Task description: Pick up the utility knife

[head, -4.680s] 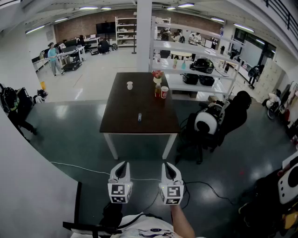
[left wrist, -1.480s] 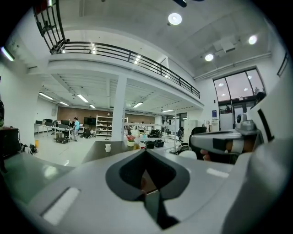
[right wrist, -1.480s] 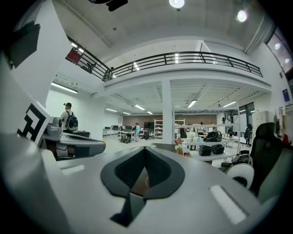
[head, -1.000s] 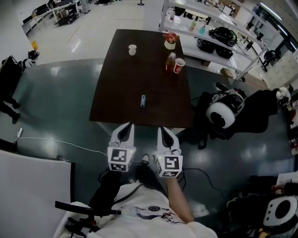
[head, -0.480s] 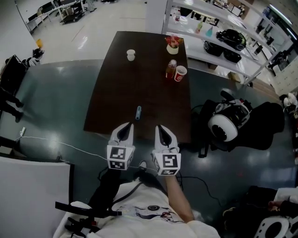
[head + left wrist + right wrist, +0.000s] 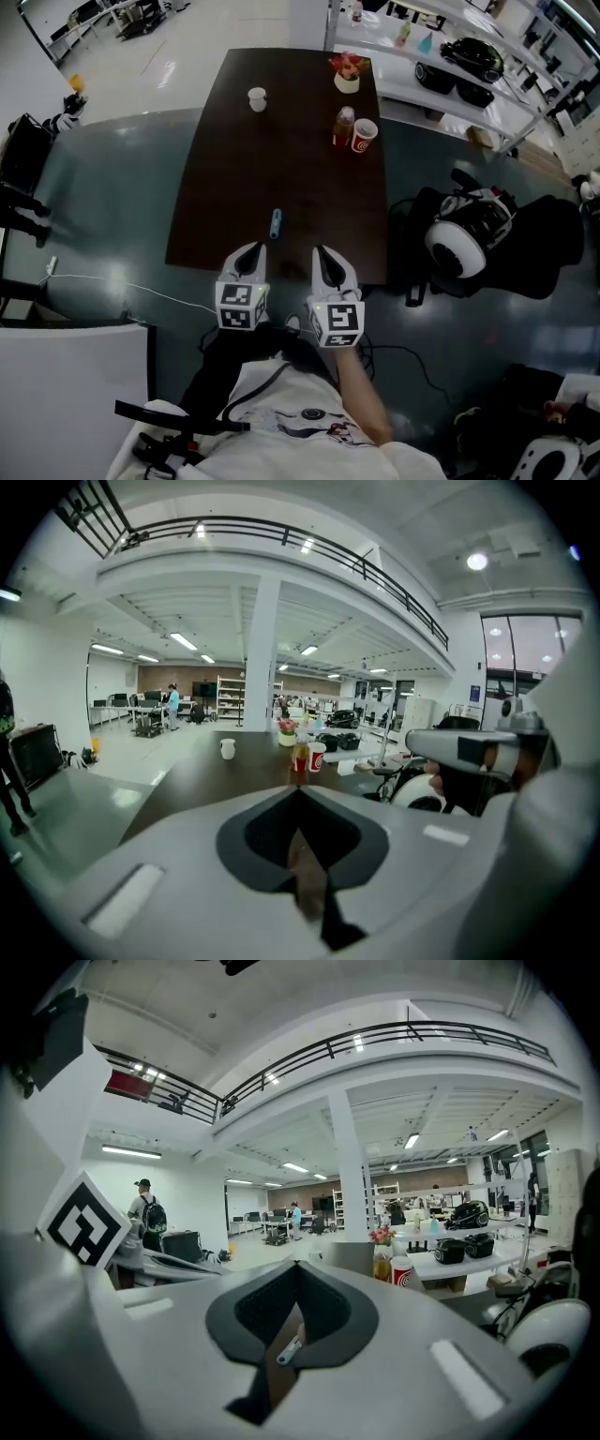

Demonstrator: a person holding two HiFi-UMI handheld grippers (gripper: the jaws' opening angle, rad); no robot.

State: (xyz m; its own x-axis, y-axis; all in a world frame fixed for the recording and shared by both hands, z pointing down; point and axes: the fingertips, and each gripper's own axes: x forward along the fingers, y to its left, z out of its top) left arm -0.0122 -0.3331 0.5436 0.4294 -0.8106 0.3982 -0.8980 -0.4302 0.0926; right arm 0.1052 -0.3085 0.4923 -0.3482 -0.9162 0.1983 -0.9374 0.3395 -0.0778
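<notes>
The utility knife [image 6: 276,223], a small blue-grey stick, lies on the dark brown table [image 6: 234,187] near its front edge. Both grippers hover side by side at that edge. My left gripper [image 6: 251,251] is just short of the knife and slightly to its left, jaws shut and empty. To the knife's right, my right gripper [image 6: 323,253] is also shut with nothing in it. In the right gripper view the knife [image 6: 289,1351] shows through the slit under the closed tips [image 6: 298,1265]. In the left gripper view the closed tips [image 6: 298,787] hide the knife.
At the table's far end stand a white cup [image 6: 257,97], a bottle [image 6: 344,125], a red cup [image 6: 365,135] and a flower pot [image 6: 347,73]. A chair with a white helmet-like device [image 6: 457,246] is right of the table. A cable [image 6: 112,286] runs along the floor at left.
The person has walked up to the table. Both grippers have come forward from the floor to the table's front edge, and the knife now lies just ahead of them.
</notes>
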